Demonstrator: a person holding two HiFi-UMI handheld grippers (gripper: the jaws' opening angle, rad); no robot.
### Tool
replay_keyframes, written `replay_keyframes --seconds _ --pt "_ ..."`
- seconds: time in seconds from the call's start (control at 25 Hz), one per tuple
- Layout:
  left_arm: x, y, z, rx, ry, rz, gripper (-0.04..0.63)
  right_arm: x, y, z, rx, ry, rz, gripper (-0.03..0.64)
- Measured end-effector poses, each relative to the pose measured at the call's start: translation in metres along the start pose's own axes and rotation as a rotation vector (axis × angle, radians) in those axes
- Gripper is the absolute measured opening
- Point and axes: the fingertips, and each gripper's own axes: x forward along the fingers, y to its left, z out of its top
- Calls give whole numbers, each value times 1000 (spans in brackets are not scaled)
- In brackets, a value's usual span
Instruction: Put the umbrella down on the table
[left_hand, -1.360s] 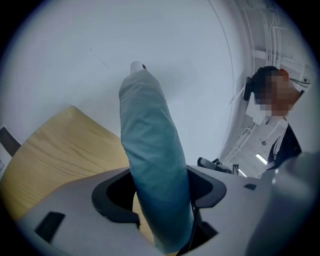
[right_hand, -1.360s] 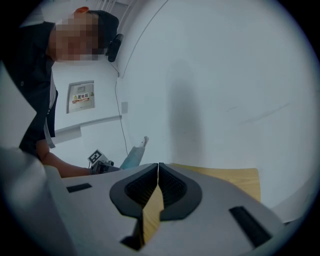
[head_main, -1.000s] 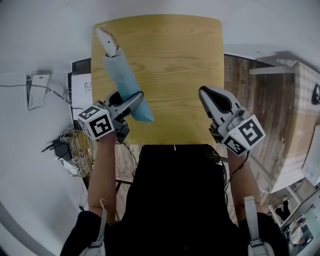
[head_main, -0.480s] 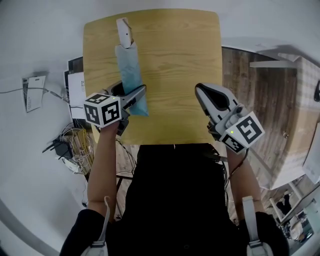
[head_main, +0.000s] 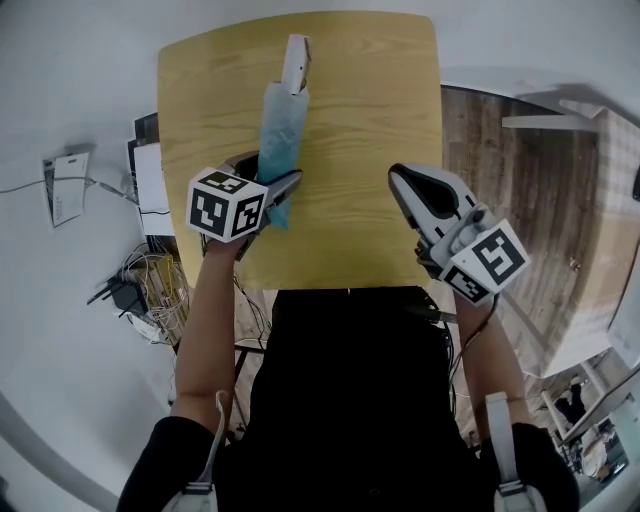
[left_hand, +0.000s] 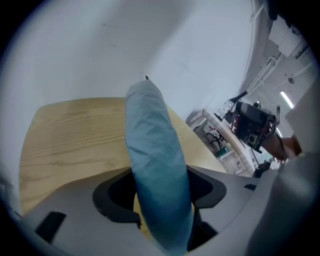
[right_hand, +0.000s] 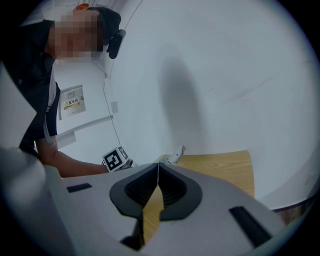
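Umbrella (head_main: 281, 128) in left hand-held gripper (head_main: 268, 175)

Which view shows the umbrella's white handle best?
The head view: the white handle shows whole at the end of the folded light-blue umbrella. The left gripper view shows only its fabric; the right gripper view, perhaps a sliver.

Bright, even, diffuse indoor light fills every view, and the desk (head_main: 380, 150) looks evenly lit and matte. A soft grey shadow lies on the white wall (right_hand: 235, 75). Fisheye warping bends the edges, and both gripper views darken at the corners.
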Motion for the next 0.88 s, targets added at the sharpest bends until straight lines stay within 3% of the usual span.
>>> replay_keyframes --seconds 0.32,0.6,0.88 --pt "21 -2 -7 183 153 36 293 0 -5 -9 16 10 13 20" --pt "31 2 -16 258 232 71 293 1 -10 -11 24 14 17 20" --pt "40 0 -17 272 264 76 293 -2 -16 -12 32 16 14 20"
